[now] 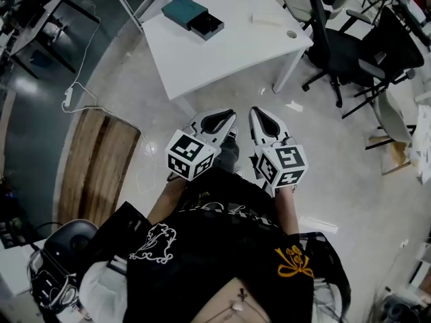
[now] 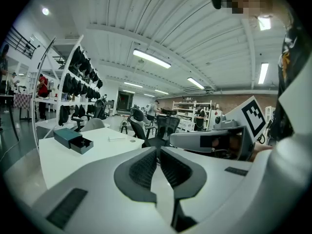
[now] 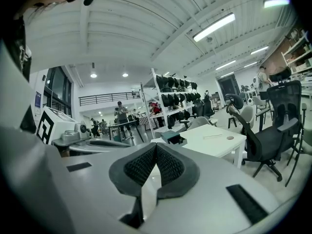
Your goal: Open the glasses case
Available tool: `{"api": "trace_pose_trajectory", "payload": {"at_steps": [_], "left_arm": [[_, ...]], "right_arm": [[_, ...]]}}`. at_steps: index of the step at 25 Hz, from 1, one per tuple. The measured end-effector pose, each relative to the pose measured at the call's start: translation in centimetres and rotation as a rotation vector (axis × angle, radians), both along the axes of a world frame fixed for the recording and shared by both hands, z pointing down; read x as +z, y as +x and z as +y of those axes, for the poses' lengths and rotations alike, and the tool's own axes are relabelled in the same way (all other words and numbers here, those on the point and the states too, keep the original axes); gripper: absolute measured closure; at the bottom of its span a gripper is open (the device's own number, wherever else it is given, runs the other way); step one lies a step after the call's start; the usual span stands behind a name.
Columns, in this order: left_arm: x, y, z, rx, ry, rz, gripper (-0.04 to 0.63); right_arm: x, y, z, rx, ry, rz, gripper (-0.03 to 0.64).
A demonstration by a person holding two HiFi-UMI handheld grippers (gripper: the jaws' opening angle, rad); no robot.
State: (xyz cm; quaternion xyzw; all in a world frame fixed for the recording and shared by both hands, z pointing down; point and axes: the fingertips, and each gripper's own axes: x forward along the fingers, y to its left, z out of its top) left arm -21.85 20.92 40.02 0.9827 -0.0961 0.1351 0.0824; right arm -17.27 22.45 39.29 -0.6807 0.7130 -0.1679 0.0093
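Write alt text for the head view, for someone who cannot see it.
A person holds the left gripper and right gripper, both shut and empty, side by side, short of a white table bearing a teal case.

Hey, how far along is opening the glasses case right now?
Done: the teal case on the white table seems to have its dark tray slid out. In hand: nothing; left gripper and right gripper are shut, empty, short of the table. Left: walking up and confirming it is open.
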Motion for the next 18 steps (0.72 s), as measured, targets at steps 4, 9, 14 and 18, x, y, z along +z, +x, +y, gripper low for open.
{"api": "trace_pose_trajectory", "payload": {"at_steps": [4, 9, 14, 18], "left_arm": [[0.4, 2.0, -2.0, 0.012, -0.001, 0.001, 0.558], [1.3, 6.0, -6.0, 0.037, -0.025, -0.008, 0.558], [1.3, 11.2, -12.1, 0.067, -0.042, 0.005, 0.558], [0.6, 15.2, -17.2, 0.11, -0.042, 0.011, 0.558]], "right_arm": [[0.8, 2.2, -1.8, 0.017, -0.008, -0.009, 0.603], [1.5, 6.2, -5.2, 0.051, -0.034, 0.004, 0.604], [1.4, 11.4, -10.7, 0.096, -0.06, 0.043, 0.604], [1.0, 15.4, -15.3, 0.144, -0.066, 0.03, 0.603]]}}
